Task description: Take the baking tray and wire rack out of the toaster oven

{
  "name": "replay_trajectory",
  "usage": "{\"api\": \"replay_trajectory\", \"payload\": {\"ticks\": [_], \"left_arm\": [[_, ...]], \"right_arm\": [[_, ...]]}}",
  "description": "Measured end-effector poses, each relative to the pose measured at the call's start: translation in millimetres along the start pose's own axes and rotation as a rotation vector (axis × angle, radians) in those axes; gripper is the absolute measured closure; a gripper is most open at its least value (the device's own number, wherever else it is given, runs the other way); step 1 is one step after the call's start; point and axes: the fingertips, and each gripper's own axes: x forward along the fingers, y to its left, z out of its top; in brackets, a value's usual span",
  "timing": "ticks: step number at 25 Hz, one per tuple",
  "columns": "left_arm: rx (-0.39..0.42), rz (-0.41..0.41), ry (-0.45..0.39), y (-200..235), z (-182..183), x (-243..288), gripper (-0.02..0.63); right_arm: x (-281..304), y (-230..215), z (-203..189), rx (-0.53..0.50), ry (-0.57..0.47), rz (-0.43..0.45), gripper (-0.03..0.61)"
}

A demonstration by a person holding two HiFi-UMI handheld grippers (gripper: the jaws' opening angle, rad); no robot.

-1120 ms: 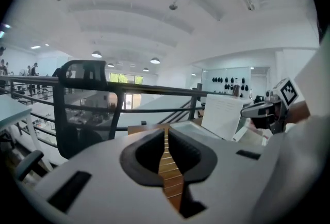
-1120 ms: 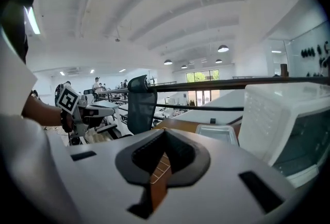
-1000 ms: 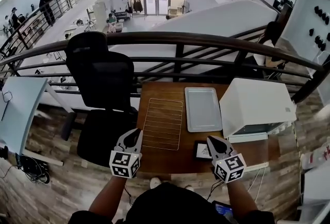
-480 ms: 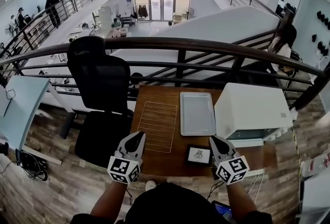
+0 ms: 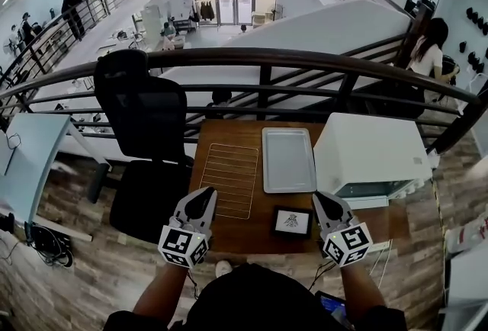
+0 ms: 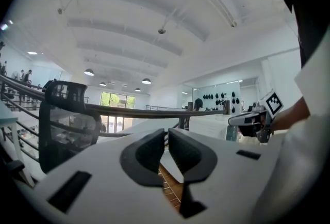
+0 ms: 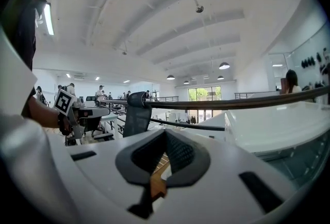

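The wire rack lies flat on the left half of the wooden table. Beside it, to the right, lies the grey baking tray. The white toaster oven stands at the table's right end, its glass door facing the near side. My left gripper hovers over the near left edge, shut and empty, short of the rack. My right gripper is shut with nothing in it, near the oven's front corner. Both point about level in the gripper views, left gripper and right gripper.
A small black framed card lies on the table between the grippers. A black office chair stands left of the table. A dark railing runs behind it, and a pale desk is at far left.
Both grippers have pulled back a little toward the person and risen slightly, still shut. Rack, tray and oven lie where they were.
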Motion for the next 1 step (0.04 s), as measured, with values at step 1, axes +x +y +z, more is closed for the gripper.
{"api": "replay_trajectory", "payload": {"ticks": [1], "left_arm": [[0.016, -0.004, -0.002, -0.8, 3.0, 0.7, 0.584]], "right_arm": [[-1.6, -1.8, 2.5, -0.009, -0.001, -0.002, 0.583]]}}
